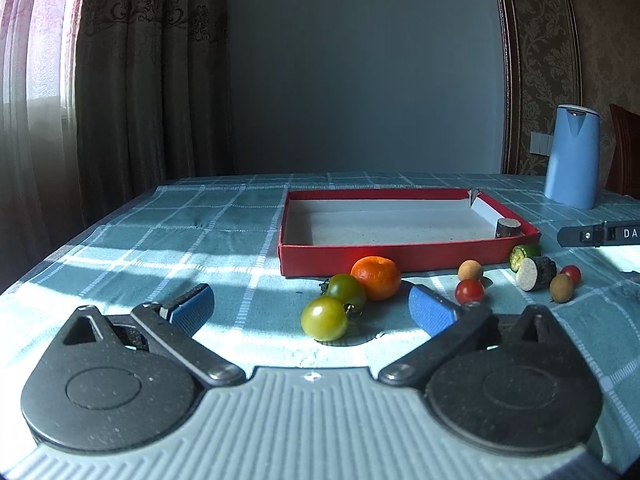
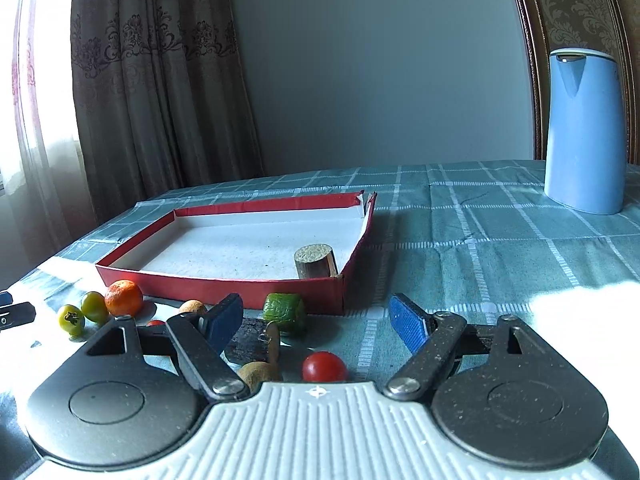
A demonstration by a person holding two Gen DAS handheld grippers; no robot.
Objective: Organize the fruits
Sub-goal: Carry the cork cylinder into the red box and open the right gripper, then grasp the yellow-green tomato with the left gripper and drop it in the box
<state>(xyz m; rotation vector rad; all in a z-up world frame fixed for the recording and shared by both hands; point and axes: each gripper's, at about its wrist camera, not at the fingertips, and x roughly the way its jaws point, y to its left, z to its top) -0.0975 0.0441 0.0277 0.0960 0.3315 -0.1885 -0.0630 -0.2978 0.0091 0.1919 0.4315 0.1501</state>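
Note:
A red box (image 1: 400,254) (image 2: 224,290) with a white floor lies on the table; a short brown cylinder piece (image 1: 508,227) (image 2: 316,262) stands in its near right corner. In front of it lie two green tomatoes (image 1: 325,318) (image 2: 71,319), an orange mandarin (image 1: 377,277) (image 2: 124,298), red cherry tomatoes (image 1: 469,291) (image 2: 324,366), tan longans (image 1: 470,269) (image 2: 256,374), a green cut piece (image 1: 522,255) (image 2: 285,312) and a dark cut stalk (image 1: 535,273) (image 2: 250,344). My left gripper (image 1: 312,304) is open, the near green tomato between its fingers. My right gripper (image 2: 316,320) is open above the fruit.
A blue kettle (image 1: 572,156) (image 2: 584,130) stands at the back right on the checked teal tablecloth (image 1: 200,224) (image 2: 480,240). Curtains hang left of the table. The right gripper's black body (image 1: 600,234) shows at the right edge of the left wrist view.

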